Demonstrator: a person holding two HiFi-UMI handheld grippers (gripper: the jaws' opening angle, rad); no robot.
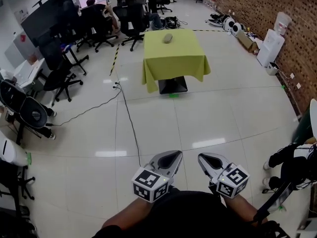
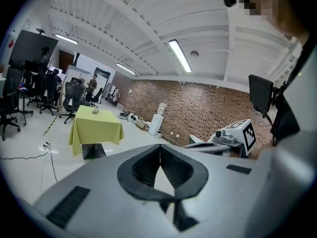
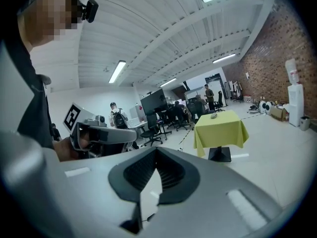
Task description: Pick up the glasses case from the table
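Two grippers are sitting low in front of you, the left gripper (image 1: 170,158) and the right gripper (image 1: 210,160) side by side over the tiled floor (image 1: 198,118). Each has its jaws pressed together with nothing between them. You are facing the yellow-covered table (image 1: 174,63), well apart from you across the floor, and the glasses case (image 1: 168,37) is lying on its top, toward the far side.

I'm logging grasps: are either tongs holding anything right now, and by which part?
Nothing is held: left tongs and right tongs are shut and empty; the glasses case lies on the table ahead.
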